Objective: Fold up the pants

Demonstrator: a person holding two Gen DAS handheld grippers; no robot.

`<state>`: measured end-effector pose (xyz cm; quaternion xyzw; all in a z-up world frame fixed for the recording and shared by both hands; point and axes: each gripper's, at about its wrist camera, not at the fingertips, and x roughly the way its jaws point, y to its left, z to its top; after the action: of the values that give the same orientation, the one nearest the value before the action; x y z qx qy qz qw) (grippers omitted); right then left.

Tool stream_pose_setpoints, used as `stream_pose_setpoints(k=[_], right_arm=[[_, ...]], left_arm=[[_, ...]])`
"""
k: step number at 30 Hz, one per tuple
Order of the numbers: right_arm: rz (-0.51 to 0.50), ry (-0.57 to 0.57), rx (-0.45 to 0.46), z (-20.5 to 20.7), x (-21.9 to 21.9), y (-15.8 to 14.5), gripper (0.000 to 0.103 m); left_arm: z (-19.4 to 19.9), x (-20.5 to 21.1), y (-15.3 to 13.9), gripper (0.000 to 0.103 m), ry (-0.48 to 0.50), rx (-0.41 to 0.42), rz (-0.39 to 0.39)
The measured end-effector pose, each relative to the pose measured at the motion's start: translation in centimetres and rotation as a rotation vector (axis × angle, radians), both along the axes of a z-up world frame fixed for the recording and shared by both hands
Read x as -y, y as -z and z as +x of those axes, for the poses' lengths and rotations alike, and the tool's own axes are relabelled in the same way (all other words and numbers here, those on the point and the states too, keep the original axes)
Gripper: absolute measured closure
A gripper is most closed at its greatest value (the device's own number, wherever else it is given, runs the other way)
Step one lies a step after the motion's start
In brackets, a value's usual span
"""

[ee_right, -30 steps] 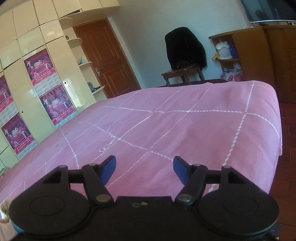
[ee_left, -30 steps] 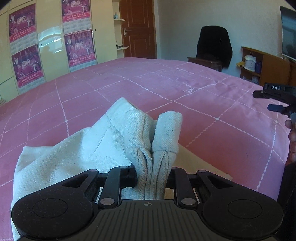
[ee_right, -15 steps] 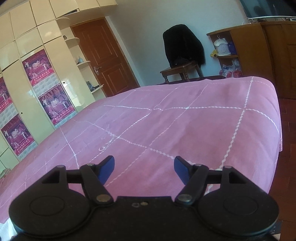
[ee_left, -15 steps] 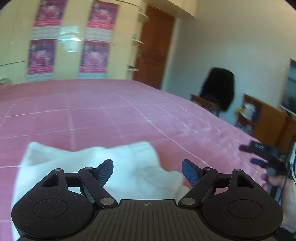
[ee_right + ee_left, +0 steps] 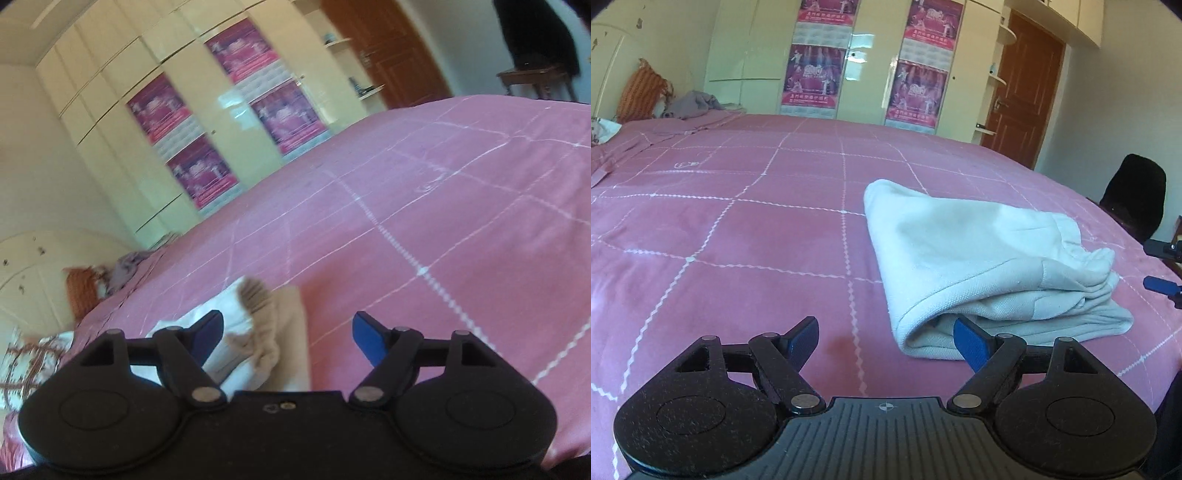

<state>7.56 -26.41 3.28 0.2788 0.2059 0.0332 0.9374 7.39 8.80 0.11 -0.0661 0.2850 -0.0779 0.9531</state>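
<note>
The pale cream pants (image 5: 982,258) lie folded in a thick bundle on the pink bed (image 5: 738,236). My left gripper (image 5: 886,341) is open and empty, just in front of the bundle's near left corner. The right gripper's fingertips (image 5: 1161,284) show at the right edge of the left wrist view, beside the bundle. In the right wrist view the pants (image 5: 255,325) lie low and left, blurred, and my right gripper (image 5: 288,341) is open and empty just above their near end.
Pillows and loose clothes (image 5: 646,99) lie at the head of the bed. Cream wardrobes with pink posters (image 5: 919,88) and a brown door (image 5: 1019,88) stand behind. A chair with a black jacket (image 5: 1134,195) stands past the bed's right side.
My left gripper let go of the pants, opened and drew back; the bundle now lies flat on the bed. My right gripper swung left toward the pants.
</note>
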Motion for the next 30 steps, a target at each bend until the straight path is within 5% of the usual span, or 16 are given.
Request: stream_pose_setpoints(k=[7, 12, 13, 14, 15, 18, 20, 22, 24, 27, 30], right_arm=[[0.159, -0.135, -0.181, 3.1, -3.5, 1.7, 0.02], [0.214, -0.1, -0.216, 5.9, -5.1, 1.6, 0.023], [0.192, -0.083, -0.263, 6.8, -5.7, 1.7, 0.034], [0.145, -0.069, -0.294, 7.2, -6.2, 1.7, 0.061], [0.104, -0.078, -0.3, 7.6, -6.9, 1.3, 0.064], [0.128, -0.159, -0.142, 6.2, -8.1, -2.0, 0.071], [0.099, -0.199, 0.008, 4.5, -8.9, -5.0, 0.071], [0.043, -0.188, 0.059, 3.5, -9.3, -6.4, 0.071], [-0.024, -0.126, 0.019, 3.7, -8.8, -4.9, 0.071], [0.022, -0.047, -0.3, 6.4, -6.9, 1.6, 0.071], [0.035, -0.055, -0.239, 5.2, -7.0, 2.4, 0.07]], left_arm=[[2.2, -1.2, 1.4, 0.022, -0.045, -0.004, -0.002], [1.5, 0.1, 1.0, 0.023, -0.031, 0.042, 0.108], [1.4, 0.0, 0.9, 0.023, -0.036, 0.044, 0.097], [1.2, -0.5, 0.6, 0.034, -0.044, 0.057, 0.062], [0.7, -1.1, 0.0, 0.04, -0.046, 0.111, 0.013], [-0.5, -1.1, -1.3, 0.044, -0.074, 0.241, 0.015], [0.2, -1.5, -0.5, 0.035, -0.064, 0.189, -0.049], [1.3, -1.2, 0.5, 0.025, -0.079, 0.114, -0.033], [2.4, -1.0, 1.6, 0.023, -0.063, 0.034, -0.026], [2.6, -0.7, 1.8, 0.023, -0.058, 0.025, -0.032], [2.5, -0.7, 1.9, 0.026, -0.058, 0.035, -0.031]])
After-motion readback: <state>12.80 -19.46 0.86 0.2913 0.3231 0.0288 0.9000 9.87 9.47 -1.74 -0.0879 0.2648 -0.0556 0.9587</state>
